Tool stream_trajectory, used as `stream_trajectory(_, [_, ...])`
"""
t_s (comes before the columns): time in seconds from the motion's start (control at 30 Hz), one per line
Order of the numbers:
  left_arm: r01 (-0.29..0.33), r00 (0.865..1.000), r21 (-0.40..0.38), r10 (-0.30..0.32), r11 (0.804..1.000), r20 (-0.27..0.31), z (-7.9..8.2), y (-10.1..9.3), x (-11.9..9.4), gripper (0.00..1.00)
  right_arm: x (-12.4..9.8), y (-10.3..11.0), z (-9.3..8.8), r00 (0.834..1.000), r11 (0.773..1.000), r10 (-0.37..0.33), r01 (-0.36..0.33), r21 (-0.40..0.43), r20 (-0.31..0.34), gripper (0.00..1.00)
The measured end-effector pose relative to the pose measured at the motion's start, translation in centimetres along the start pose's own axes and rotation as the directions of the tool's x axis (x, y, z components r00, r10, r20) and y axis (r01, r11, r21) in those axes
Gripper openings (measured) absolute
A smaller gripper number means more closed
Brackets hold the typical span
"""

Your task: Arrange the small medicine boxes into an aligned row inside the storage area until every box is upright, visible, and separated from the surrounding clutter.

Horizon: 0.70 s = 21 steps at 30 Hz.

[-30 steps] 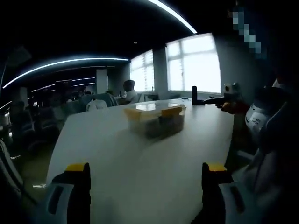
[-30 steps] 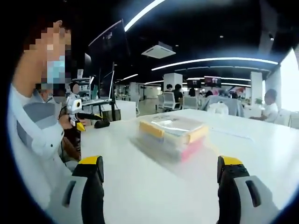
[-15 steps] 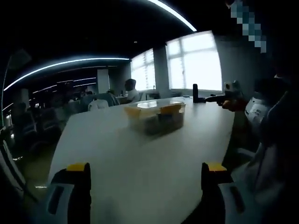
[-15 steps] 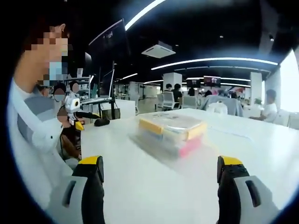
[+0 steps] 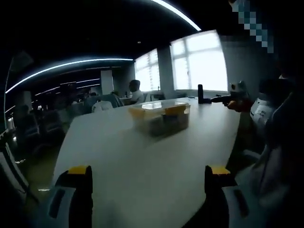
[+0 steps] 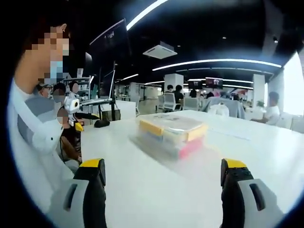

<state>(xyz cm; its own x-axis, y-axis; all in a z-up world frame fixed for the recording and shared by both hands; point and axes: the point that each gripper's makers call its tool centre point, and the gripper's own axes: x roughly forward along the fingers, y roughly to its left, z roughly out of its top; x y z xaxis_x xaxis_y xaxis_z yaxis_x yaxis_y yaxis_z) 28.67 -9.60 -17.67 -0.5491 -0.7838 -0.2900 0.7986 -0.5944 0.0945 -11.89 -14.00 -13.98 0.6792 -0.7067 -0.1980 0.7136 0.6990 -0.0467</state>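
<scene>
No text, label, brand or number can be read in either view. The clear storage box, ahead of the right gripper's jaws and midway between them, shows yellow and pink colour through its wall, but any print there is too blurred to make out. In the left gripper view the same box is too dim and small to read.
</scene>
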Motion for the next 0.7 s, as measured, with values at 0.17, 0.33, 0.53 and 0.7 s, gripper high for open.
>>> stream_trajectory(0.17, [-0.006,1.0,-0.018,0.006,1.0,0.003,-0.3,0.4,-0.3,0.98,-0.3,-0.1,-0.3,1.0,1.0,-0.012,0.012,-0.003,-0.009,1.0])
stream_trajectory(0.33, [-0.021,1.0,-0.014,0.021,1.0,-0.005,-0.6,0.6,-0.5,0.98,-0.4,-0.4,-0.7,1.0,1.0,-0.022,0.022,0.004,-0.015,1.0])
stream_trajectory(0.53, [-0.025,1.0,-0.015,0.025,1.0,-0.005,-0.7,0.8,-0.7,0.97,-0.4,-0.6,-1.1,0.999,0.999,-0.031,0.031,0.01,-0.025,1.0])
stream_trajectory(0.7, [-0.018,1.0,-0.019,0.017,1.0,-0.019,-1.2,0.6,-0.3,0.96,-0.5,-0.7,-1.1,0.999,1.0,-0.031,0.031,0.0,-0.029,1.0])
